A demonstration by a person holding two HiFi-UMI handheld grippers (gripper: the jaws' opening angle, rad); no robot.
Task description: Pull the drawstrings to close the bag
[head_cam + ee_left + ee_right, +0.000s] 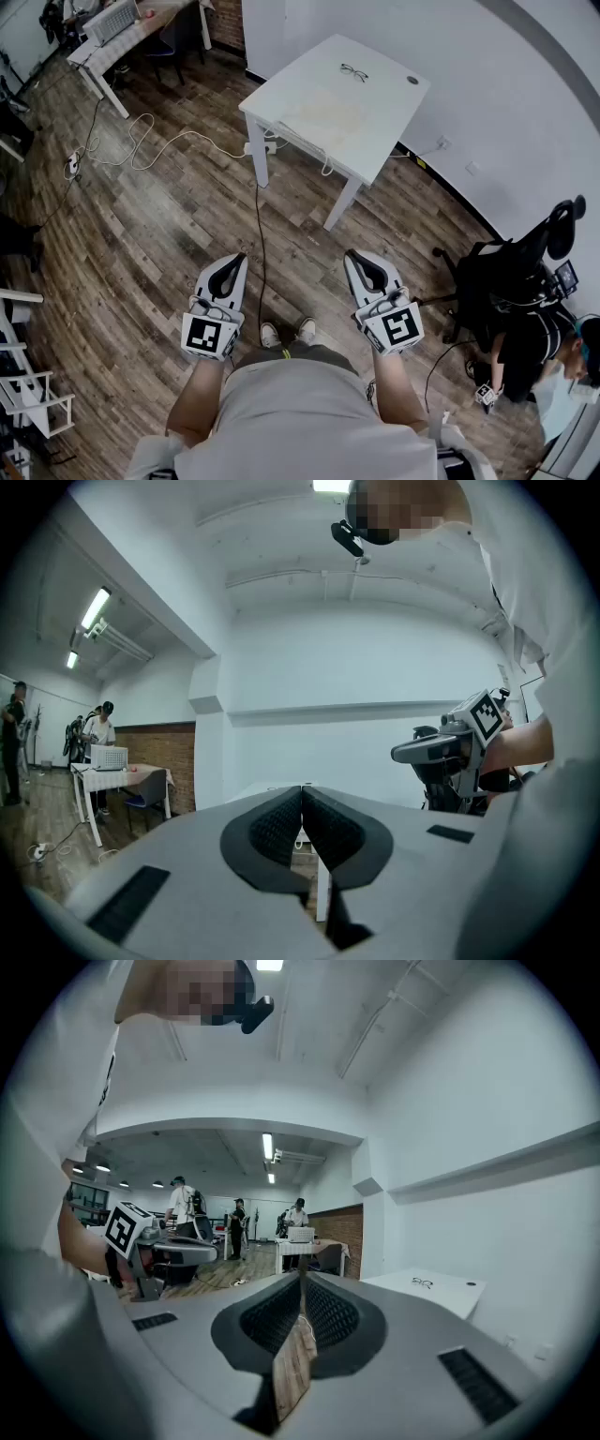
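A pale cream, flat cloth shape lies on the white table far ahead; it may be the bag, and no drawstrings show at this distance. In the head view my left gripper and right gripper are held side by side at waist height over the wooden floor, well short of the table. The left gripper has its jaws closed tip to tip with nothing between them. The right gripper is closed the same way and also holds nothing. Each gripper view shows the other gripper off to one side.
Spectacles and a small dark round thing lie on the table. Cables trail over the floor. A black office chair and a crouching person are at the right, white chairs at the left.
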